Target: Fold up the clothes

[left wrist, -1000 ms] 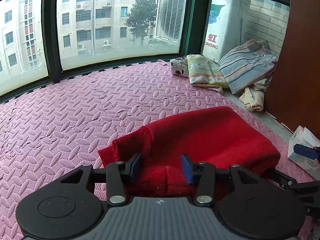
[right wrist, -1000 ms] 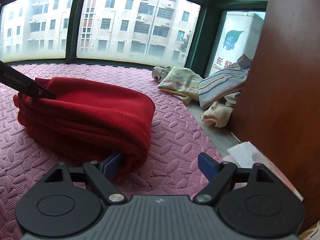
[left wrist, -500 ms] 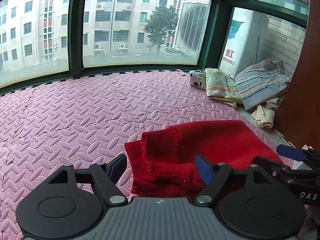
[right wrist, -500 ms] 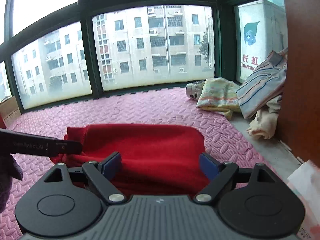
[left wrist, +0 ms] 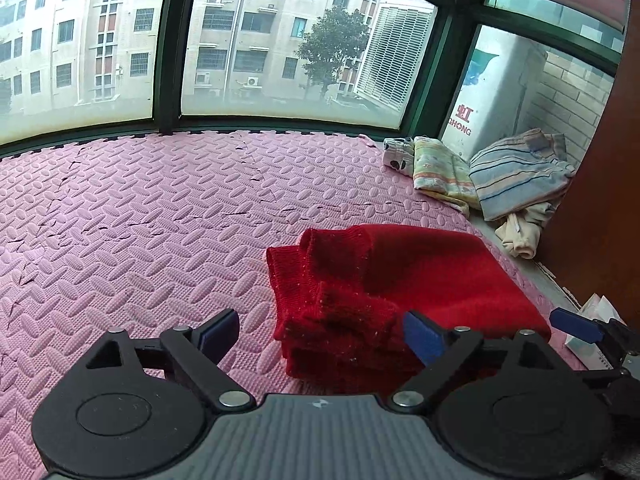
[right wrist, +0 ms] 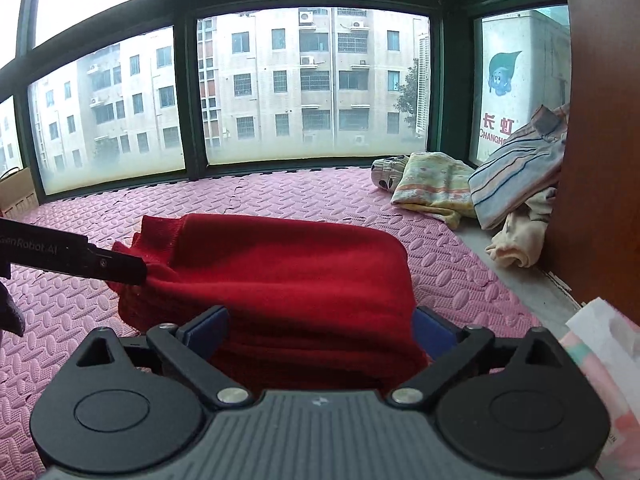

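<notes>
My left gripper [left wrist: 318, 332] had just been spreading, its jaws apart with the sweater's corner between them, unpinched. My right gripper [right wrist: 320, 330] likewise widened, straddling one folded red sweater [right wrist: 288, 276]; its right pad was partly hidden by knit. Beyond lay four piled garments [right wrist: 472, 188], edges cut off.

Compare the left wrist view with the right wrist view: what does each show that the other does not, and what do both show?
Only the left wrist view shows the sweater's ribbed cuff end up close and a green tree outside.

Only the right wrist view shows a cardboard box at the far left and a cartoon leaf sign.

Both show the folded red sweater on the pink foam mat, the pile of pale clothes by the window, and open jaws on the left gripper and right gripper, which have just been opening.
</notes>
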